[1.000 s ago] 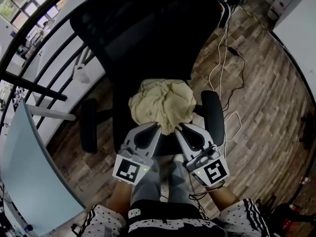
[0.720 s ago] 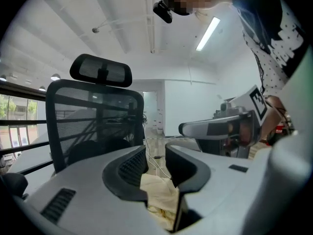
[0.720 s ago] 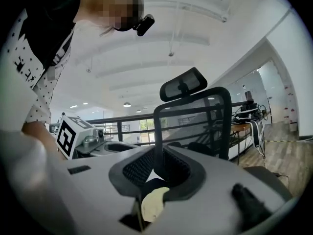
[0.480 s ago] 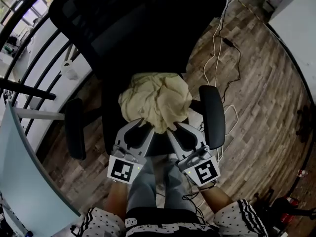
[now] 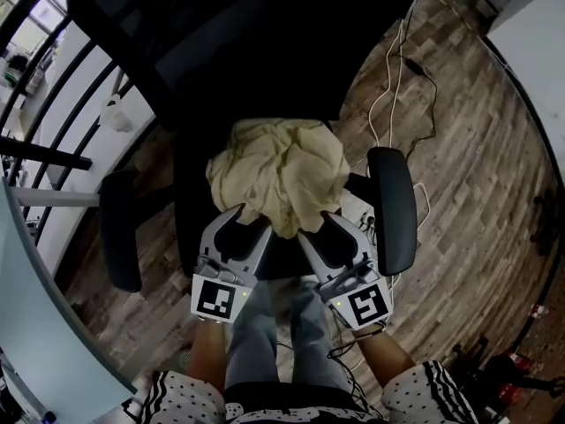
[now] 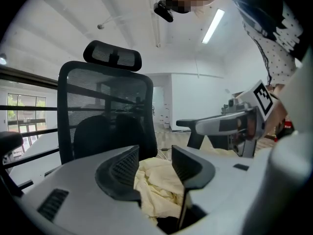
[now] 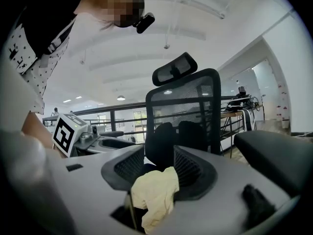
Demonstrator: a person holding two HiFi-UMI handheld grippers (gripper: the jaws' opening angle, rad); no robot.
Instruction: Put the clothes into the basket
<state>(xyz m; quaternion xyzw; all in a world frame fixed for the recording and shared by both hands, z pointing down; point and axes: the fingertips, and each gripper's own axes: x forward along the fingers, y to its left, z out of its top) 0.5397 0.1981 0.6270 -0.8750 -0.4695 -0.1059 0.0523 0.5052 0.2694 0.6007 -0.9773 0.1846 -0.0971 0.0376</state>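
A crumpled pale yellow cloth (image 5: 278, 170) lies on the black seat (image 5: 187, 193) of an office chair. My left gripper (image 5: 253, 222) and right gripper (image 5: 316, 228) sit side by side at the cloth's near edge. Both sets of jaws have just been opening and now stand apart. In the left gripper view the cloth (image 6: 159, 185) lies loosely between the jaws of the left gripper (image 6: 154, 163). In the right gripper view a fold of cloth (image 7: 151, 192) hangs between the jaws of the right gripper (image 7: 159, 163). No basket shows in any view.
The chair's backrest (image 5: 221, 42) rises behind the cloth, and armrests (image 5: 393, 206) (image 5: 119, 228) flank the seat. White cables (image 5: 397, 87) trail over the wooden floor at the right. A black railing (image 5: 53, 148) and a pale tabletop (image 5: 35, 307) are at the left. The person's legs (image 5: 265, 343) are below the grippers.
Both grippers have sunk toward the seat with the cloth. Their jaws, pinched together on its near edge before, now stand apart, and the cloth has settled wider on the seat.
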